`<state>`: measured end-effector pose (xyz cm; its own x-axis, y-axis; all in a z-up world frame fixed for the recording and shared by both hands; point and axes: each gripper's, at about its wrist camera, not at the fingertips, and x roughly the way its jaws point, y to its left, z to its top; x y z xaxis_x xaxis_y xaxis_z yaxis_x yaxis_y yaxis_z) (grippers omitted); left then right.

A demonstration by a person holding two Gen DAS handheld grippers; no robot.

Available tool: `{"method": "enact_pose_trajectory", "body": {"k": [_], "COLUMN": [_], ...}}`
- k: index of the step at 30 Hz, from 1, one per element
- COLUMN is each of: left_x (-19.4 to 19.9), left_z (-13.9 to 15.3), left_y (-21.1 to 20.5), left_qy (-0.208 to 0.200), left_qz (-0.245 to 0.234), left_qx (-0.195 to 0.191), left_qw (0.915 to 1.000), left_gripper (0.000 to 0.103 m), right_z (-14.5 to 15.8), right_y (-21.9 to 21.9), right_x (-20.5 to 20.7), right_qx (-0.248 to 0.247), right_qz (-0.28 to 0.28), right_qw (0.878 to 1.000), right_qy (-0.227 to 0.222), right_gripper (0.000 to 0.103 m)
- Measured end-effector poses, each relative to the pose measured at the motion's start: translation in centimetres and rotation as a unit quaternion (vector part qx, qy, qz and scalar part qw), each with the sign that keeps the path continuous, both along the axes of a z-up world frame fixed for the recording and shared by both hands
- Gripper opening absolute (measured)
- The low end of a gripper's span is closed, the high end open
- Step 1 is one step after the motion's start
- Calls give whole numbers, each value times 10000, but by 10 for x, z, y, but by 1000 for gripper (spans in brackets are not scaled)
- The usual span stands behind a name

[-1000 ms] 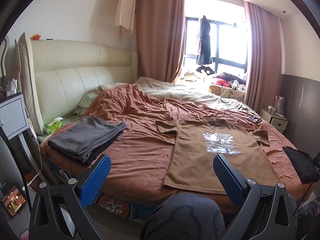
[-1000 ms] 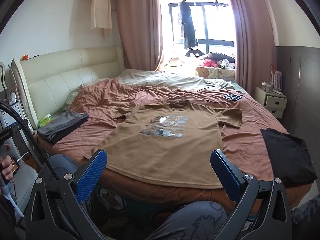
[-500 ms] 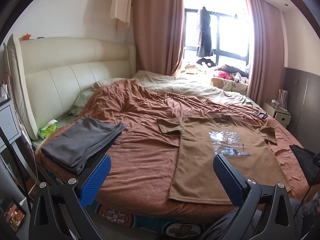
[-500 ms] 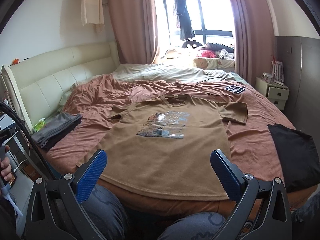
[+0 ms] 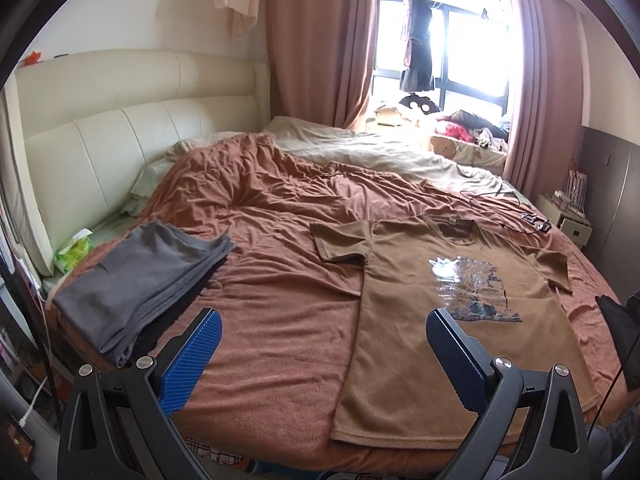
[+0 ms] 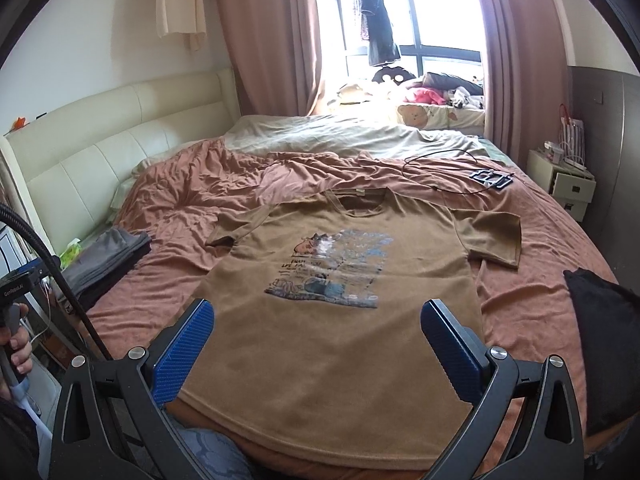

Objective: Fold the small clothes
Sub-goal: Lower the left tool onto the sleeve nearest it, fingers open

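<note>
A brown T-shirt [image 6: 340, 320] with a printed picture on its chest lies flat, face up, on the rust-coloured bedspread [image 6: 180, 208], its hem at the near edge. In the left wrist view the same T-shirt [image 5: 452, 320] lies to the right. My right gripper [image 6: 318, 344] hangs open just above the hem, nothing between its blue fingers. My left gripper [image 5: 322, 354] is open too, over bare bedspread [image 5: 280, 300] left of the shirt. A folded grey garment [image 5: 144, 280] rests on the bed's left corner.
A black garment [image 6: 604, 328] lies at the bed's right edge. A cable and a small dark device [image 6: 490, 178] sit beyond the shirt's collar. The cream headboard [image 5: 120, 140] runs along the left, a white nightstand [image 6: 568, 184] stands right. A hand [image 6: 14, 340] shows at the left.
Both grippers have moved forward and closer to the bed, so the shirt's hem now sits under the right gripper. Both stay open. The clothes have not moved.
</note>
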<state>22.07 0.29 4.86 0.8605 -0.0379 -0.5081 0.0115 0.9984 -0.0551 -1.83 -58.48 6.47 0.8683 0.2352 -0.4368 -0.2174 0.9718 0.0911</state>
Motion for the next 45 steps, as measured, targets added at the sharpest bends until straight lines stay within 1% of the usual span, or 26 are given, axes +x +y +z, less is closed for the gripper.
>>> {"method": "enact_pose_trajectory", "body": {"k": [3,8,12,15,17,20,24,28,33,35,37,42,45], "left_x": [20,60,93,117,136,160,188,216,251,265,279,315,336], "left_z": [-5,-10,-8,-6,-6,-4,-2,-1,-8,-11,-16,-30,-42], "left_y": [-2,-1,1,0,-1,-4,-8,-12,-15,-15,-15,-17,-19], "left_qy": [33,163,201,220,280,333,387,445,707,800,903,1160,1289], "left_qz": [-80,-182,-303,-358,-421,-526,-718,-850,-905,-920,-902,-858,-863], "left_qx": [56,26,-103,-90,-90,-113,-80,-38,-50,11,3,2,18], "left_qw": [9999,9997,9993,9991,9987,9980,9966,9954,9934,9925,9918,9895,9879], "left_gripper": [103,103,102,98,92,92,92,92,92,90,89,85,85], "right_z": [-2,-6,-8,-9,-9,-12,-12,-12,-12,-12,-14,-19,-25], "right_y": [7,17,24,26,26,22,27,37,52,58,63,73,82], "right_x": [27,71,104,129,148,178,209,233,257,270,283,311,327], "right_qx": [49,67,129,290,408,567,600,569,547,480,420,430,262], "right_qz": [131,252,395,514,496,440,325,236,225,220,239,212,153], "right_qw": [9999,9996,9990,9980,9975,9963,9959,9958,9955,9957,9958,9953,9961], "right_qy": [49,114,168,242,308,467,591,675,736,755,782,839,825], "right_gripper": [103,103,103,103,103,103,103,103,103,103,99,99,99]}}
